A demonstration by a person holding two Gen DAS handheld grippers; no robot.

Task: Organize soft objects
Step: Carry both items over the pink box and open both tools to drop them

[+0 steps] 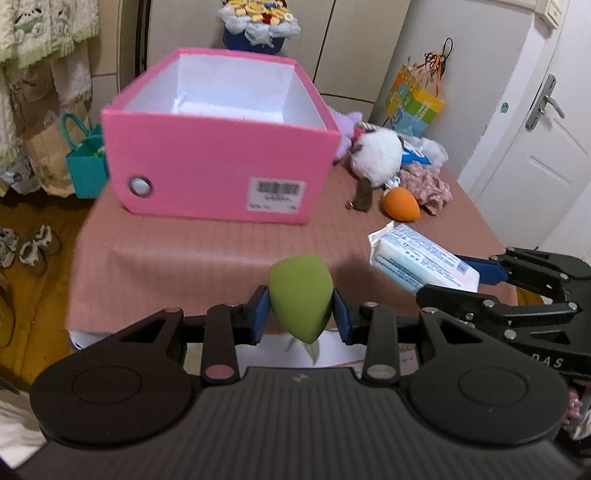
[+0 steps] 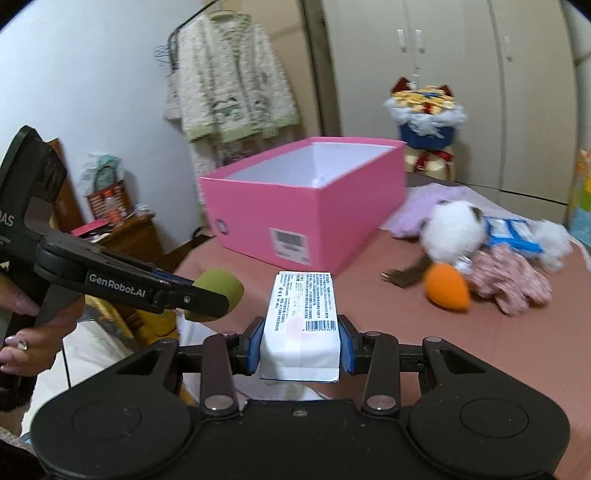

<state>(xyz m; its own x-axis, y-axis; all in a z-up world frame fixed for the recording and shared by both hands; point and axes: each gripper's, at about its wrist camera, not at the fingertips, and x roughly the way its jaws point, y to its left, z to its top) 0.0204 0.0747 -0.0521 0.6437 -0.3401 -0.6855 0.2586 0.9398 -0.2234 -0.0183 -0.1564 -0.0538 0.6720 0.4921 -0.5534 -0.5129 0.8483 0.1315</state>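
Observation:
My left gripper [image 1: 300, 314] is shut on a green makeup sponge [image 1: 300, 295] and holds it above the table's near edge; the sponge also shows in the right wrist view [image 2: 218, 291]. My right gripper [image 2: 300, 345] is shut on a white tissue pack [image 2: 301, 317], also seen in the left wrist view [image 1: 421, 258]. An open pink box [image 1: 221, 173] stands ahead on the table; it looks empty and also shows in the right wrist view [image 2: 306, 206]. An orange sponge [image 1: 400, 205], a white plush toy [image 1: 378, 153] and pink cloth [image 1: 428, 186] lie right of the box.
The table has a pink cloth [image 1: 207, 251]. A blue packet [image 2: 511, 232] and lilac fabric [image 2: 421, 210] lie behind the plush. A blue bouquet [image 1: 258, 26] stands behind the box. A teal bag [image 1: 86, 166] and shoes [image 1: 33, 247] sit on the floor left.

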